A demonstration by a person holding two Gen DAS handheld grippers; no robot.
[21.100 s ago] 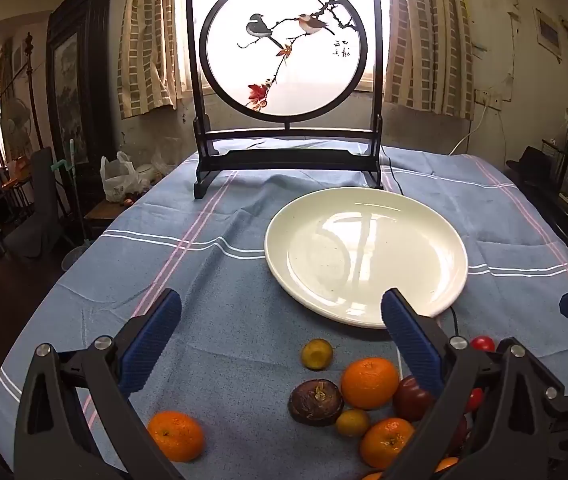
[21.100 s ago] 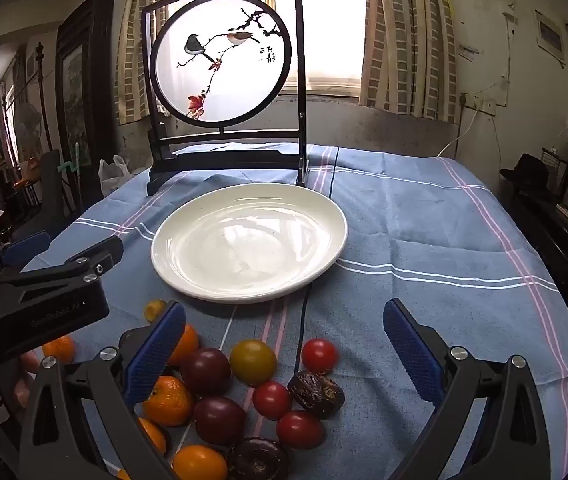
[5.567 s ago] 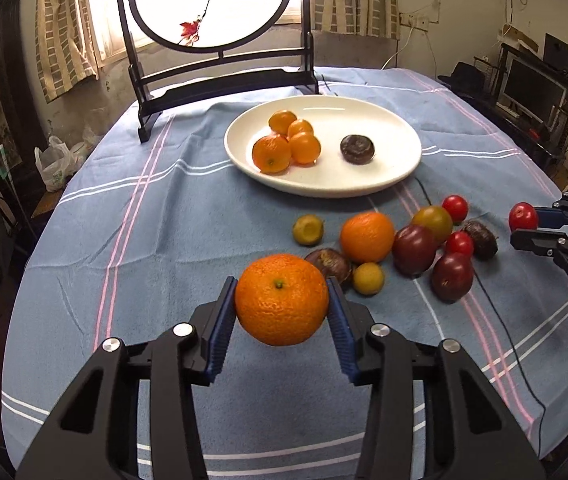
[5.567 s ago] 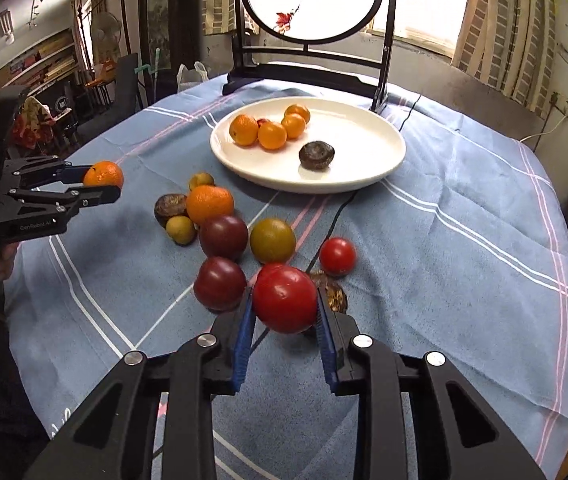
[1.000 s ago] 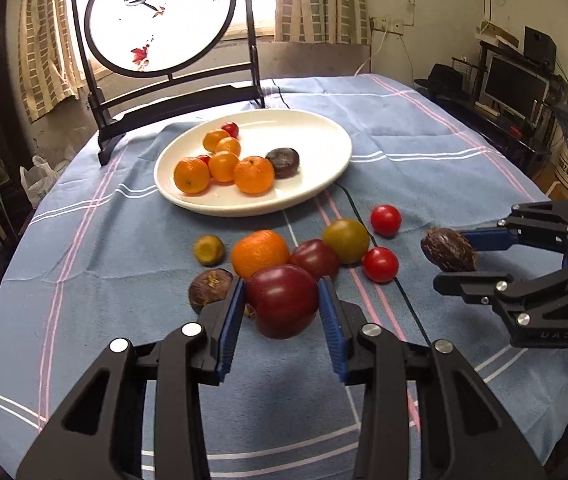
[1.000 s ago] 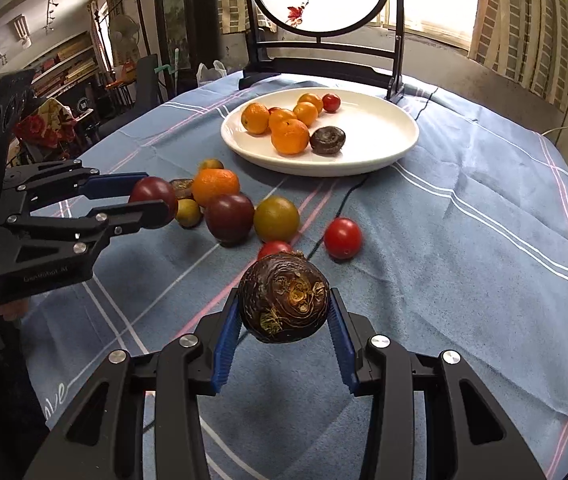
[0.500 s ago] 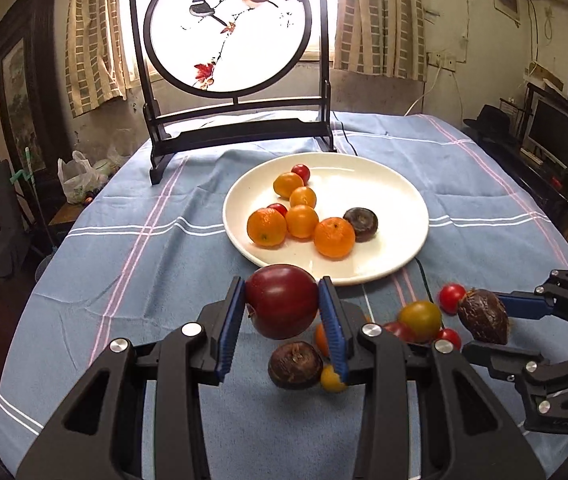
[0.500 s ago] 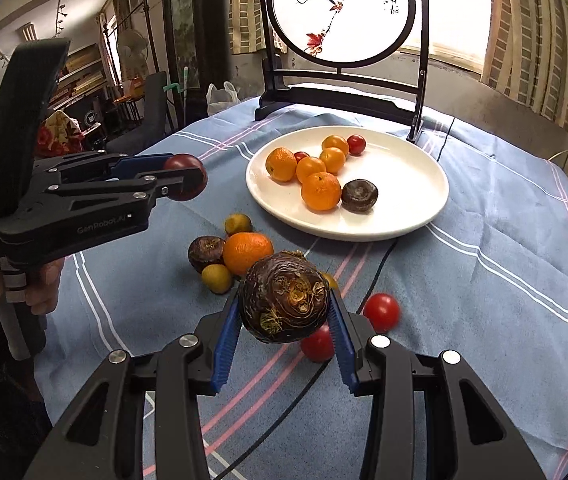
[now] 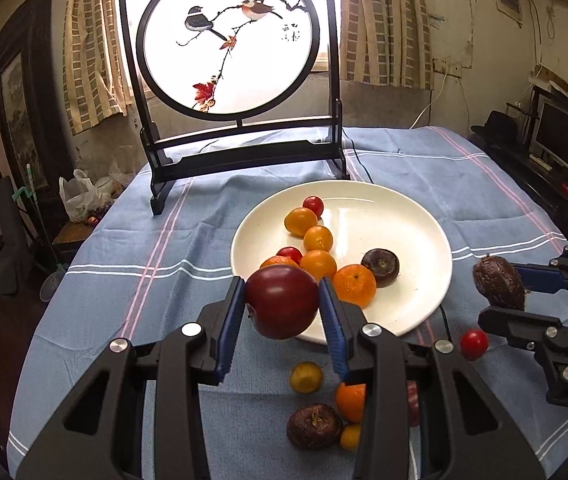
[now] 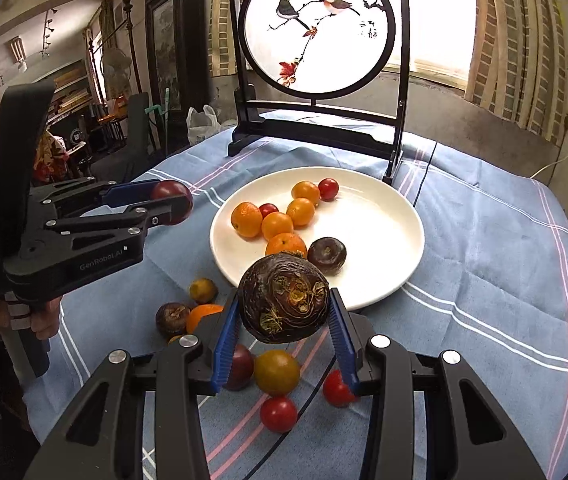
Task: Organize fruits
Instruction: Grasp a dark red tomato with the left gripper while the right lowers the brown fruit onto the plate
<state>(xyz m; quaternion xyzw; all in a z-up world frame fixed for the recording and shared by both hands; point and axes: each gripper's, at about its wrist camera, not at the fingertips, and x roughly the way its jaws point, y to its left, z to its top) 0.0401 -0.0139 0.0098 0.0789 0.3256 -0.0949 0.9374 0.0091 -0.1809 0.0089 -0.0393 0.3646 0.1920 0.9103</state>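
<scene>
My left gripper (image 9: 282, 304) is shut on a dark red plum (image 9: 282, 302), held in the air over the near left rim of the white plate (image 9: 416, 220). From the right wrist view that plum (image 10: 172, 202) hangs left of the plate (image 10: 396, 232). A wrinkled dark brown passion fruit (image 10: 283, 298) sits between the pads of my right gripper (image 10: 283, 312), which is shut on it just short of the plate's near rim; it shows at the right in the left wrist view (image 9: 499, 282). The plate holds several oranges, two small red tomatoes and a dark fruit (image 9: 382, 267).
Loose fruit lies on the blue striped cloth (image 9: 124, 280) before the plate: an orange (image 10: 202, 314), brown fruits, a yellow-green tomato (image 10: 277, 372), red tomatoes. A black-framed bird screen (image 9: 230, 40) stands behind the plate. A thin black cable (image 10: 316, 394) runs across the cloth. A person's hand (image 10: 40, 318) holds the left gripper.
Both grippers have risen and advanced toward the plate with their fruits still clamped. The plate now sits closer and larger in both views; the loose fruit has dropped lower in the pictures.
</scene>
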